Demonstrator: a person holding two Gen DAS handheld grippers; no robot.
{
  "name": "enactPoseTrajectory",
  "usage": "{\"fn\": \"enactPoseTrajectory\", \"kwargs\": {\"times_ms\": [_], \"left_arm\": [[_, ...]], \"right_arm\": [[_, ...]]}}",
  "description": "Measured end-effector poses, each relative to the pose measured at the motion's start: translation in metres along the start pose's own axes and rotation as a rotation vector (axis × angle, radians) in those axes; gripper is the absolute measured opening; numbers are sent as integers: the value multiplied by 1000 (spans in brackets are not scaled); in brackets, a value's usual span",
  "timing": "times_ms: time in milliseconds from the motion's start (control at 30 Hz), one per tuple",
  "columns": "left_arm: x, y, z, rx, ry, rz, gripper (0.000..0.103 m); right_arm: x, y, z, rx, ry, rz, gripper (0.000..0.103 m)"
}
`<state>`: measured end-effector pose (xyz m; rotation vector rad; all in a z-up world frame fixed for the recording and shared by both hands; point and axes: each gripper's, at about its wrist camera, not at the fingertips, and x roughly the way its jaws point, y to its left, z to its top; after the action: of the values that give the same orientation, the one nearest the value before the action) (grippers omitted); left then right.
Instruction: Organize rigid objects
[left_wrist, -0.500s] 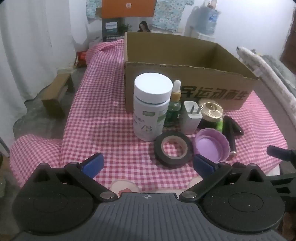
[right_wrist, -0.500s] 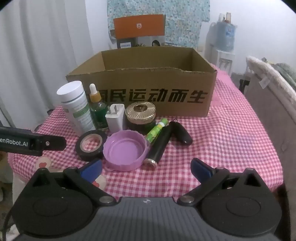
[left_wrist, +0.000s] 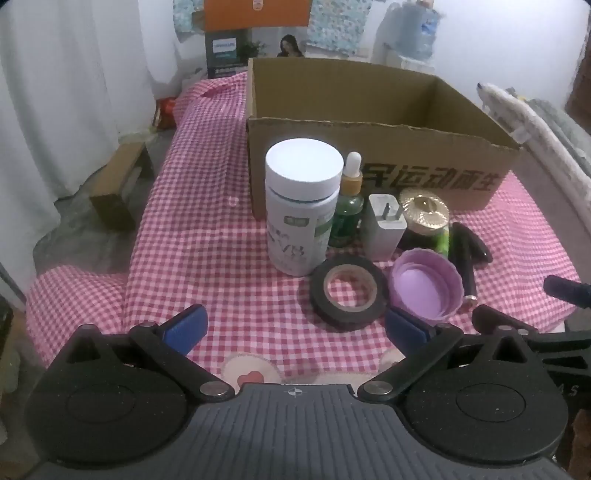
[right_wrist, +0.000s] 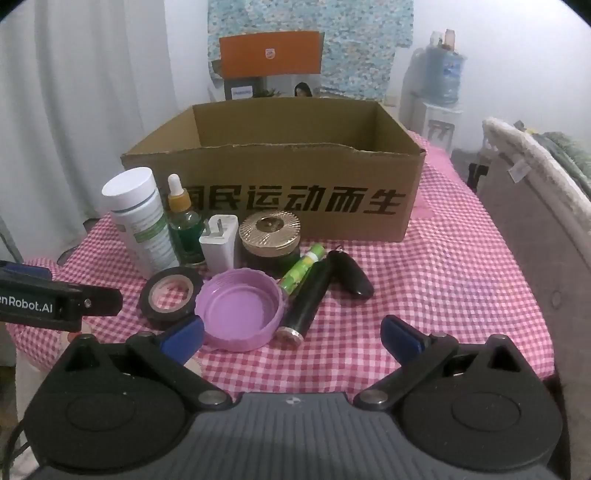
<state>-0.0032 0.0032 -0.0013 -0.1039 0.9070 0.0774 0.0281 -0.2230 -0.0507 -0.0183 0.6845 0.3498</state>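
Rigid objects stand clustered ahead of the left gripper (left_wrist: 295, 326), whose blue-padded jaws are spread wide with nothing between them. From the left wrist view, a white bottle (left_wrist: 302, 210) marked "VB" stands straight ahead, a black tape roll (left_wrist: 349, 293) and purple lid (left_wrist: 426, 288) nearer and to the right. Behind them a cardboard box (left_wrist: 369, 162) carries bold black Chinese characters on its front wall, partly hidden.

From the right wrist view, the right gripper (right_wrist: 291, 334) is likewise spread wide and holds nothing. The purple lid (right_wrist: 240, 308) lies just ahead of its left finger, beside a black cylinder (right_wrist: 308, 295) and a green-printed tube (right_wrist: 301, 269). A dropper bottle (right_wrist: 184, 225), white plug adapter (right_wrist: 219, 243) and gold-lidded jar (right_wrist: 269, 240) stand farther ahead. The box (right_wrist: 295, 195) reads "民运动而生". At far left, the other gripper's finger shows "enRobot.AI". All rest on a pink checked cloth (right_wrist: 443, 280).
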Motion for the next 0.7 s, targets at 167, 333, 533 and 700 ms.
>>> {"fn": "enactPoseTrajectory", "kwargs": {"times_ms": [167, 333, 533, 700], "left_arm": [[3, -7, 3, 7, 14, 10, 103], [3, -8, 2, 5, 14, 12, 103], [4, -8, 1, 7, 20, 21, 103], [3, -7, 1, 7, 23, 23, 103]], "right_arm": [[-2, 0, 2, -1, -8, -5, 103], [-4, -1, 4, -3, -16, -7, 103], [-4, 1, 5, -3, -12, -5, 103], [-4, 1, 6, 0, -11, -4, 103]]}}
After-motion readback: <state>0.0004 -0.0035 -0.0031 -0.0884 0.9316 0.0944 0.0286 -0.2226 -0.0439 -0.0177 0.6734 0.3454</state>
